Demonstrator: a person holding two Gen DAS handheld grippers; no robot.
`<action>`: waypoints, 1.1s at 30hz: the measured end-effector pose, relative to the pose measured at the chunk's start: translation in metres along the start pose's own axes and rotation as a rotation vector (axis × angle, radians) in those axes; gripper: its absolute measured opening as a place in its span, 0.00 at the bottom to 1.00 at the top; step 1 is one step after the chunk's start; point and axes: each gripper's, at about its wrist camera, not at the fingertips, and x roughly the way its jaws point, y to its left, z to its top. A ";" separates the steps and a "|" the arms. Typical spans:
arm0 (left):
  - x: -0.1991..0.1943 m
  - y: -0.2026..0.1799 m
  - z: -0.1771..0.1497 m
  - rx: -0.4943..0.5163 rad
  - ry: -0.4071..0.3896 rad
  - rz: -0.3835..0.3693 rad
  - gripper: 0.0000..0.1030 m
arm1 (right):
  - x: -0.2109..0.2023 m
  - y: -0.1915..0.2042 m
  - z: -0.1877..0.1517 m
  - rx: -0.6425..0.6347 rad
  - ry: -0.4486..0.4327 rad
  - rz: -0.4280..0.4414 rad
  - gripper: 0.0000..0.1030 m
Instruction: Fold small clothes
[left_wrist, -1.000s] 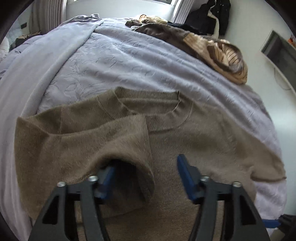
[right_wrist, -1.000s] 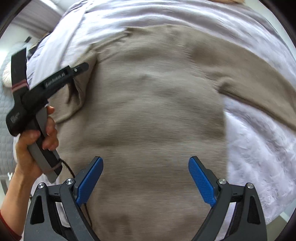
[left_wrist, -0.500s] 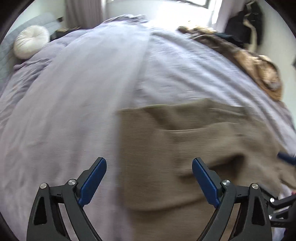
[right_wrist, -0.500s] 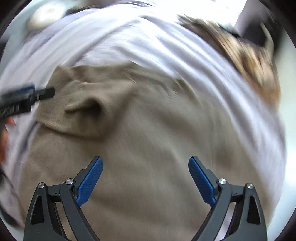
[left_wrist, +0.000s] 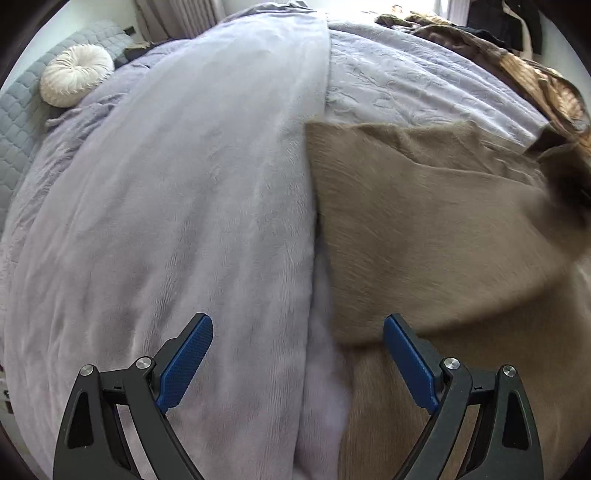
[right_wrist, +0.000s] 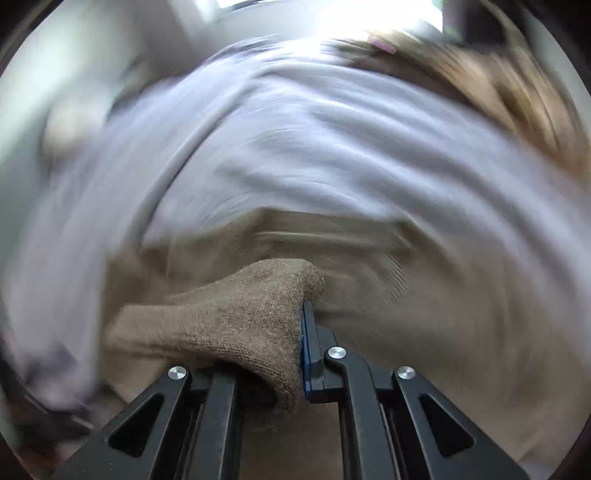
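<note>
In the left wrist view, the left gripper (left_wrist: 298, 338) is held above the bed with its jaws spread wide and nothing between them; the jaws have just been opening. Under the gap between the blue pads (left_wrist: 186, 363) lies the lilac blanket (left_wrist: 177, 206), which fills the picture from 7 o'clock round to 12 o'clock. The brown sweater (left_wrist: 436, 229) is spread flat on the bed from 1 o'clock down to 5 o'clock, its left edge running just beside the right-hand pad. One sleeve is seen folded across the body of the garment, its lower edge crossing at about 4 o'clock. A round white cushion (left_wrist: 75, 74) rests at 10 o'clock against a grey quilted headboard (left_wrist: 22, 122). A heap of brown striped clothing (left_wrist: 535, 81) lies at 1 o'clock, near the far edge of the bed.

In the right wrist view, which is heavily blurred by motion, the right gripper (right_wrist: 303, 321) is seen with its jaws closed on a fold of the brown sweater (right_wrist: 240, 321); the jaws have just been closing. The pinched knit bulges out at 9 o'clock from the fingertips, draped over the left finger. The rest of the garment lies at 3 to 6 o'clock, with the lilac blanket (right_wrist: 295, 147) beyond at 12 o'clock.
</note>
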 end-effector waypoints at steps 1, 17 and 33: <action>0.002 0.000 0.002 -0.009 0.000 0.006 0.92 | -0.001 -0.022 -0.004 0.103 0.005 0.031 0.11; 0.007 -0.016 0.041 0.036 -0.024 0.034 0.92 | -0.010 -0.123 -0.037 0.573 0.045 0.110 0.07; -0.025 -0.045 0.023 0.083 0.097 -0.027 0.92 | -0.065 -0.168 -0.096 0.551 0.175 0.054 0.45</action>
